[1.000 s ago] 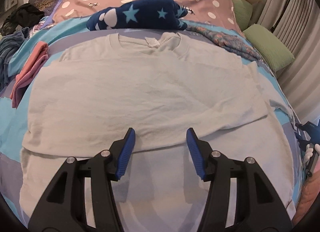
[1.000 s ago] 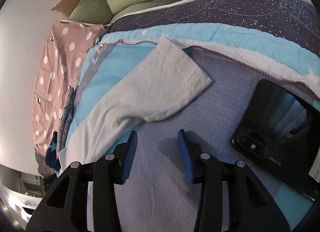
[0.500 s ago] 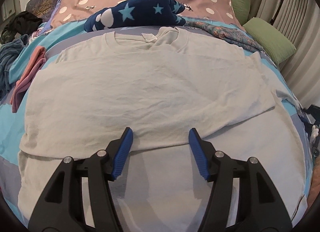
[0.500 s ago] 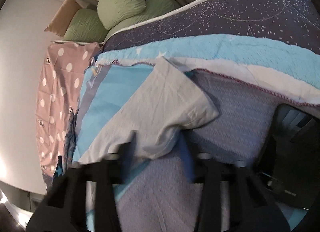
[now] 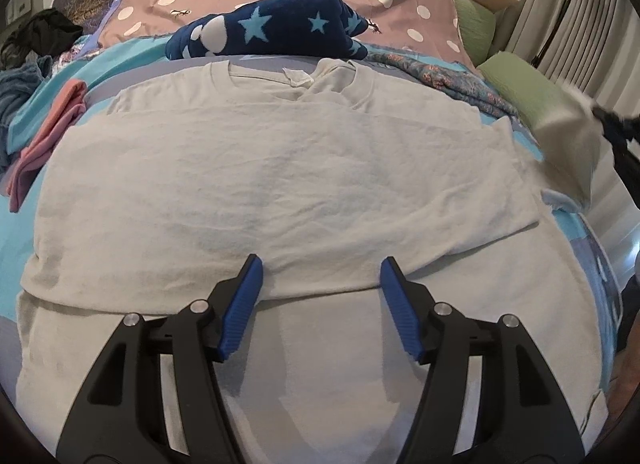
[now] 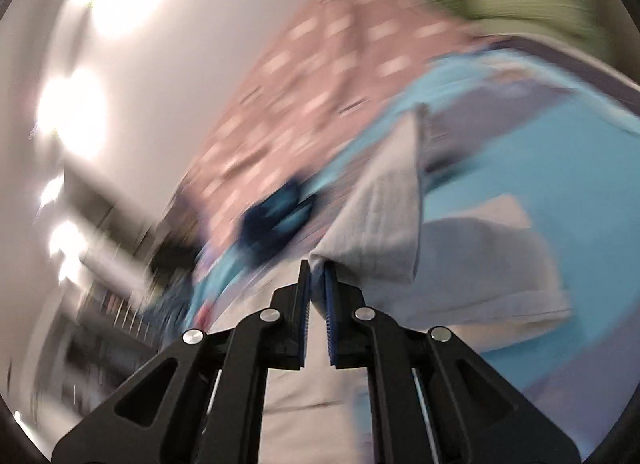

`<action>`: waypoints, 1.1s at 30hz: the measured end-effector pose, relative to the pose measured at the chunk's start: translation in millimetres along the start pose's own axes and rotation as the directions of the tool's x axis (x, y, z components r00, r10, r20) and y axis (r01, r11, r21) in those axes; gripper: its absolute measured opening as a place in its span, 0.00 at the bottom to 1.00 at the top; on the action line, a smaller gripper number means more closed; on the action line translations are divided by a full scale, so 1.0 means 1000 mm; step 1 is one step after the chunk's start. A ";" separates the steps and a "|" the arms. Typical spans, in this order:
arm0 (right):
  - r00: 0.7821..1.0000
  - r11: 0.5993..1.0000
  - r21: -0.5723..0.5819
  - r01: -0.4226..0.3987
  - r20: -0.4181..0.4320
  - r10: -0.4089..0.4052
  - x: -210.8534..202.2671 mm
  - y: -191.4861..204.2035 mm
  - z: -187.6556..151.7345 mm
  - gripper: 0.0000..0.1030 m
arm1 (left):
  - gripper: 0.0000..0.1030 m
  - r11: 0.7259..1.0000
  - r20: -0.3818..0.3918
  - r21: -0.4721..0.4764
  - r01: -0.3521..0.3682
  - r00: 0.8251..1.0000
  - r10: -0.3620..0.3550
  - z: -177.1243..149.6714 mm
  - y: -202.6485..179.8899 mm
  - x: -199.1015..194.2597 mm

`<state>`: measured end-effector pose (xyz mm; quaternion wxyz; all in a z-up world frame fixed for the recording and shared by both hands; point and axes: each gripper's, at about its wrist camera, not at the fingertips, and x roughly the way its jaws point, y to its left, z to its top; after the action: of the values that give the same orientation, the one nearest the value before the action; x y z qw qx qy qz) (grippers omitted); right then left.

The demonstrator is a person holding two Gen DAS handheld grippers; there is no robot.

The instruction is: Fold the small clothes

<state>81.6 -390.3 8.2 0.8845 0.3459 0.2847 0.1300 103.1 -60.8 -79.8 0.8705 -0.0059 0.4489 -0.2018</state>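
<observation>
My left tongs (image 5: pixel 320 280) hover with jaws apart over the folded edge of the white T-shirt (image 5: pixel 280 168), gripping nothing. The shirt lies spread on the bed (image 5: pixel 16 224), neck toward the navy star-patterned garment (image 5: pixel 272 30). My right tongs (image 6: pixel 317 276) are closing, their pads pinching the shirt's sleeve (image 6: pixel 380 232), which is lifted off the blue bedcover (image 6: pixel 520 168).
</observation>
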 end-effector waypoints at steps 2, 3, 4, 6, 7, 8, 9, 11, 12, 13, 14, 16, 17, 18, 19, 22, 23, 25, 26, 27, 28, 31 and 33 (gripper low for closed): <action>0.990 0.992 -0.101 -0.076 -0.129 0.062 0.039 0.039 -0.026 0.08 | 0.61 0.999 0.005 -0.022 0.028 1.000 -0.028 0.000 0.005 -0.001; 0.983 0.987 -0.134 -0.086 -0.173 0.063 0.052 0.049 -0.037 0.08 | 0.61 0.999 0.008 -0.030 0.038 0.999 -0.038 0.000 0.006 -0.002; 0.974 0.981 -0.173 -0.088 -0.220 0.049 0.067 0.058 -0.050 0.08 | 0.61 0.998 0.010 -0.044 0.054 0.998 -0.054 0.000 0.009 -0.003; 0.955 0.970 -0.233 -0.068 -0.298 -0.004 0.090 0.065 -0.076 0.09 | 0.61 0.993 0.019 -0.075 0.092 0.996 -0.091 0.000 0.015 -0.004; 0.940 0.968 -0.244 -0.063 -0.341 -0.024 0.100 0.064 -0.088 0.09 | 0.61 0.990 0.023 -0.089 0.109 0.994 -0.108 0.000 0.018 -0.006; 0.931 0.968 -0.242 -0.061 -0.364 -0.033 0.105 0.064 -0.096 0.09 | 0.61 0.986 0.029 -0.105 0.129 0.991 -0.127 0.000 0.022 -0.007; 0.919 0.969 -0.242 -0.048 -0.392 -0.052 0.111 0.060 -0.104 0.09 | 0.61 0.981 0.035 -0.121 0.150 0.988 -0.147 0.000 0.025 -0.008; 0.907 0.962 -0.271 -0.028 -0.411 -0.089 0.114 0.059 -0.115 0.10 | 0.59 0.966 0.049 -0.164 0.201 0.979 -0.196 0.001 0.033 -0.011; 0.903 0.958 -0.287 -0.024 -0.417 -0.102 0.116 0.059 -0.119 0.11 | 0.59 0.960 0.050 -0.177 0.217 0.976 -0.212 0.001 0.034 -0.012; 0.898 0.954 -0.300 -0.023 -0.426 -0.112 0.115 0.059 -0.122 0.11 | 0.59 0.948 0.050 -0.196 0.250 0.968 -0.245 0.002 0.037 -0.014; 0.896 0.952 -0.306 -0.024 -0.429 -0.116 0.113 0.059 -0.122 0.11 | 0.58 0.937 0.049 -0.209 0.278 0.960 -0.274 0.002 0.038 -0.014; 0.899 0.944 -0.329 -0.027 -0.422 -0.121 0.103 0.058 -0.124 0.12 | 0.55 0.906 0.044 -0.235 0.353 0.935 -0.353 0.004 0.036 -0.016; 0.901 0.941 -0.339 -0.025 -0.416 -0.126 0.100 0.059 -0.123 0.14 | 0.54 0.899 0.040 -0.236 0.369 0.928 -0.370 0.004 0.034 -0.016; 0.904 0.937 -0.349 -0.017 -0.406 -0.134 0.096 0.060 -0.123 0.15 | 0.54 0.899 0.031 -0.228 0.374 0.925 -0.378 0.005 0.031 -0.015; 0.906 0.934 -0.357 -0.010 -0.398 -0.142 0.091 0.059 -0.122 0.18 | 0.54 0.911 0.016 -0.208 0.357 0.932 -0.362 0.007 0.025 -0.013; 0.914 0.925 -0.378 0.024 -0.366 -0.173 0.081 0.057 -0.122 0.24 | 0.51 0.937 -0.031 -0.173 0.303 0.949 -0.312 0.013 0.013 -0.001; 0.918 0.926 -0.376 0.037 -0.353 -0.180 0.073 0.053 -0.122 0.26 | 0.32 0.940 -0.035 -0.161 0.301 0.950 -0.310 0.017 0.009 0.002; 0.926 0.929 -0.365 0.065 -0.325 -0.192 0.063 0.047 -0.118 0.29 | 0.04 0.933 -0.057 -0.143 0.331 0.938 -0.342 0.024 -0.001 0.010; 0.930 0.929 -0.361 0.087 -0.305 -0.206 0.058 0.042 -0.114 0.31 | 0.04 0.933 -0.054 -0.134 0.333 0.938 -0.342 0.026 -0.004 0.009; 0.934 0.926 -0.357 0.122 -0.276 -0.229 0.048 0.036 -0.109 0.32 | 0.04 0.940 -0.039 -0.100 0.327 0.943 -0.332 0.032 -0.012 0.005; 0.935 0.925 -0.352 0.141 -0.260 -0.241 0.041 0.031 -0.107 0.33 | 0.04 0.944 -0.019 -0.072 0.321 0.946 -0.323 0.036 -0.016 -0.001; 0.936 0.925 -0.315 0.213 -0.208 -0.286 0.019 0.012 -0.093 0.34 | 0.04 0.949 0.080 -0.009 0.315 0.946 -0.314 0.061 -0.021 -0.037; 0.927 0.915 -0.297 0.272 -0.176 -0.333 0.008 0.001 -0.085 0.34 | 0.04 0.956 0.155 0.000 0.292 0.945 -0.288 0.082 -0.011 -0.065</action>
<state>37.9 -340.3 -45.4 0.8948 0.1581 0.4122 0.0661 130.7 -61.6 21.8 0.8630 -0.0976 0.3773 -0.3214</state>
